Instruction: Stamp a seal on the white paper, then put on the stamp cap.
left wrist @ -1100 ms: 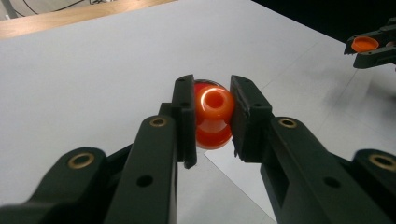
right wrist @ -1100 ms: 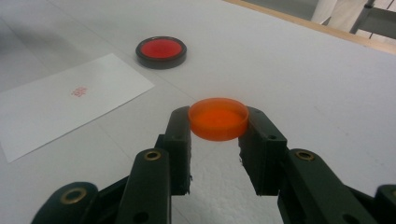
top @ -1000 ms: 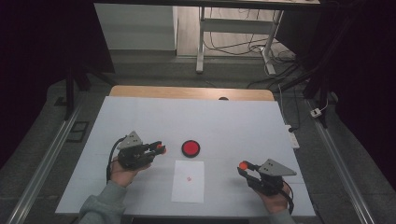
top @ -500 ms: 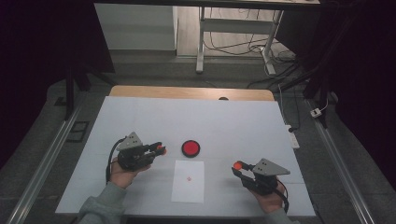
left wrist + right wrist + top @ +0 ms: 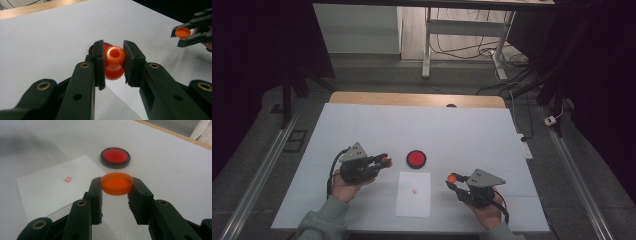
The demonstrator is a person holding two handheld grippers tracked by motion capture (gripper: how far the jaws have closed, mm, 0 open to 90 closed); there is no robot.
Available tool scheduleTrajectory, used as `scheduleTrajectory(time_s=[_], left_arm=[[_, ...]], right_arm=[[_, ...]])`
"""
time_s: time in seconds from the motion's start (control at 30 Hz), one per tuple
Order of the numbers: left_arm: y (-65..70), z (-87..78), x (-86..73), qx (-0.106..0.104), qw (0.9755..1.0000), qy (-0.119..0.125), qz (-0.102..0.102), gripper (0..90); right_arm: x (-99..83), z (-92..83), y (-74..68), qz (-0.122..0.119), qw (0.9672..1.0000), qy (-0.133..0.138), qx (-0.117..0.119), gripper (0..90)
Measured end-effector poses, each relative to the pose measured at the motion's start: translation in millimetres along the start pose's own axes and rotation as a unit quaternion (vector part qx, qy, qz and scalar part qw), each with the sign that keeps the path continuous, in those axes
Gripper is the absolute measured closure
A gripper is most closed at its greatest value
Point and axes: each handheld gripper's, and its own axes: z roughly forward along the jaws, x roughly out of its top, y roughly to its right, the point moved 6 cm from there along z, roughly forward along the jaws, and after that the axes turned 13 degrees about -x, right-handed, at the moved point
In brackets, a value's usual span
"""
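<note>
My left gripper (image 5: 385, 161) is shut on an orange knob-shaped stamp (image 5: 114, 61), held level just left of the round black pad with a red face (image 5: 416, 158). My right gripper (image 5: 453, 177) is shut on a shallow orange cap (image 5: 116, 183), pinched by its rim and held a little above the table. It hovers at the right edge of a white paper sheet (image 5: 414, 194) that bears a small red stamp mark (image 5: 67, 179). In the right gripper view the red pad (image 5: 115, 157) lies just beyond the cap. The left gripper view catches the right gripper (image 5: 186, 33) with the cap at the far right.
The white table top (image 5: 462, 130) has a wooden strip (image 5: 412, 99) along its far edge, with a small dark object (image 5: 451, 105) on it. Metal rails run down both sides of the table. Cables and a desk frame lie on the floor beyond.
My right gripper has moved left with the orange cap, closer to the paper's right edge. The left gripper and its stamp have stayed in place.
</note>
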Motion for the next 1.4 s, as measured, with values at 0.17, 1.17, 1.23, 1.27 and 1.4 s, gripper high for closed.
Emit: scheduleTrajectory(time_s=[0.17, 1.17, 1.23, 1.27, 1.4], left_arm=[[0.8, 0.8, 0.1, -0.001, 1.0, -0.001, 0.001, 72.8], [3.0, 2.7, -3.0, -0.002, 1.0, -0.004, 0.0, 72.8], [3.2, 3.1, -3.2, -0.002, 1.0, -0.005, 0.0, 72.8], [3.5, 3.3, -3.2, -0.003, 1.0, -0.005, 0.0, 72.8], [4.8, 3.4, -2.5, -0.005, 1.0, -0.004, 0.001, 72.8]], right_arm=[[4.2, 4.1, -5.8, -0.002, 1.0, 0.005, 0.006, 64.2], [20.1, 34.1, -37.5, -0.02, 0.9987, 0.006, 0.047, 64.2], [20.5, 36.2, -41.1, -0.02, 0.9984, 0.003, 0.052, 64.2], [21.4, 37.7, -42.9, -0.02, 0.9984, 0.005, 0.053, 64.2], [25.4, 45.2, -53.6, -0.026, 0.9973, 0.003, 0.069, 64.2]])
